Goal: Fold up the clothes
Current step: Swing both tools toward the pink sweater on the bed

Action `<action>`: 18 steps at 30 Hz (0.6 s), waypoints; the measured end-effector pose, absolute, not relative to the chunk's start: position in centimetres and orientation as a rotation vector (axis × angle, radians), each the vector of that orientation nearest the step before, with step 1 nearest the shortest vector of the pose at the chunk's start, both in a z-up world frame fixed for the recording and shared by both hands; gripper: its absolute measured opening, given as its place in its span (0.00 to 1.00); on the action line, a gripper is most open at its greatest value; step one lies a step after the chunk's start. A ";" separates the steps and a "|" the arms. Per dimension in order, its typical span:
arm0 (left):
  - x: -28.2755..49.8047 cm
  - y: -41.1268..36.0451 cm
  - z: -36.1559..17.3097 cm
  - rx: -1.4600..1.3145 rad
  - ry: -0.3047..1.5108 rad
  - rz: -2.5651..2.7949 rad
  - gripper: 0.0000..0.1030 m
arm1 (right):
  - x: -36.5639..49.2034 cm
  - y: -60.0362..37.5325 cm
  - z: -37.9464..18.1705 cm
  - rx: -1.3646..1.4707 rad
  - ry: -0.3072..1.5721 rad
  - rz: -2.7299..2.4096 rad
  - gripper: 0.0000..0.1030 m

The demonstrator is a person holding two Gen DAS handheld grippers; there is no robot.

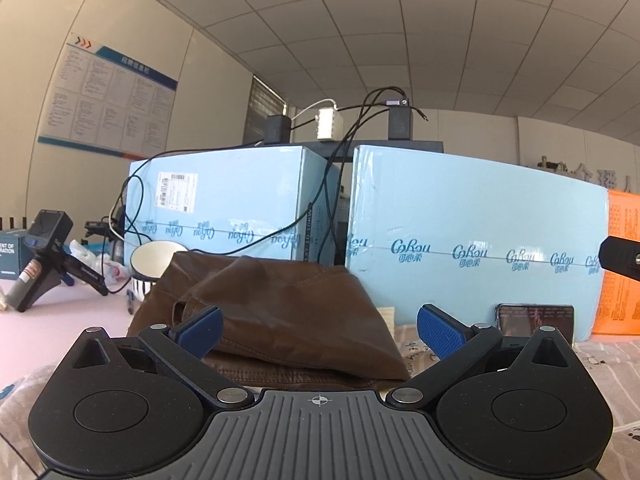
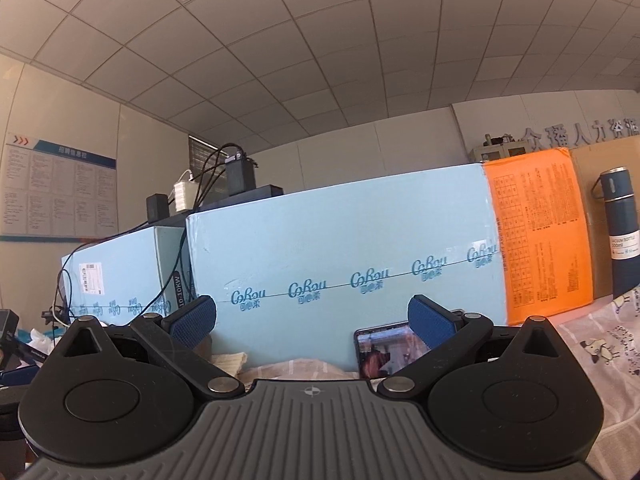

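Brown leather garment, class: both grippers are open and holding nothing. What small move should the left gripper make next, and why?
Probably ease the left gripper forward and down onto the near edge of the brown garment, then close. Its blue pads stand wide apart with the bunched garment lying between them, ungripped. The right gripper faces the blue boxes and a phone, with no clothing between its fingers.
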State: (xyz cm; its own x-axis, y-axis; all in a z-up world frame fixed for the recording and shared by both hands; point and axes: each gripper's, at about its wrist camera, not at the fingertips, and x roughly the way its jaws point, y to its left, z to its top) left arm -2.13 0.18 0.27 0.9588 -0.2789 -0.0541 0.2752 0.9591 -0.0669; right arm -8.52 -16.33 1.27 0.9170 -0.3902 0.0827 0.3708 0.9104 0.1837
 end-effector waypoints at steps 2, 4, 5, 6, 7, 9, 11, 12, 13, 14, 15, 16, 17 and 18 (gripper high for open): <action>-2.7 -0.2 0.4 -0.048 0.045 -0.327 1.00 | -9.9 -16.8 1.4 0.179 -0.114 -0.434 1.00; -3.3 -0.7 0.7 -0.031 0.025 -0.376 1.00 | -11.4 -17.3 1.5 0.192 -0.110 -0.469 1.00; -3.7 -1.0 0.9 -0.017 0.011 -0.405 1.00 | -12.2 -17.5 1.5 0.192 -0.106 -0.485 1.00; -4.2 -1.5 1.1 -0.005 -0.001 -0.437 1.00 | -12.9 -17.8 1.5 0.191 -0.102 -0.502 1.00; -4.7 -1.9 1.4 0.005 -0.011 -0.470 1.00 | -13.6 -17.9 1.5 0.189 -0.103 -0.518 1.00; -5.4 -3.1 2.2 0.003 -0.003 -0.556 1.00 | -15.2 -18.5 1.4 0.189 -0.102 -0.555 1.00; -6.1 -4.3 2.9 0.002 -0.007 -0.623 1.00 | -16.8 -19.2 1.5 0.194 -0.111 -0.588 1.00; -6.6 -5.0 3.3 0.011 -0.025 -0.647 1.00 | -17.4 -19.6 1.5 0.195 -0.116 -0.603 1.00; -7.3 -6.0 3.7 0.027 -0.051 -0.675 1.00 | -18.3 -20.1 1.6 0.190 -0.120 -0.621 1.00; -7.9 -6.9 4.0 0.045 -0.079 -0.707 1.00 | -19.1 -20.5 1.6 0.185 -0.124 -0.636 1.00; -8.5 -7.7 4.2 0.061 -0.106 -0.739 1.00 | -19.9 -21.0 1.7 0.180 -0.128 -0.650 1.00; -9.1 -8.5 4.4 0.078 -0.133 -0.772 1.00 | -21.0 -21.5 1.6 0.177 -0.133 -0.665 1.00; -9.8 -9.5 4.6 0.097 -0.166 -0.806 1.00 | -22.0 -22.3 1.6 0.174 -0.134 -0.688 1.00; -10.5 -10.6 4.6 0.122 -0.205 -0.836 1.00 | -23.0 -23.0 1.6 0.173 -0.129 -0.719 1.00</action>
State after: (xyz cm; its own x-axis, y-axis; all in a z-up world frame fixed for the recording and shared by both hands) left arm -10.47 -10.60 4.61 0.6524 -0.7462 0.1323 0.7228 0.6652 0.1874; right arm -22.98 -23.02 1.61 0.7453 -0.6642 0.0577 0.6429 0.7390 0.2014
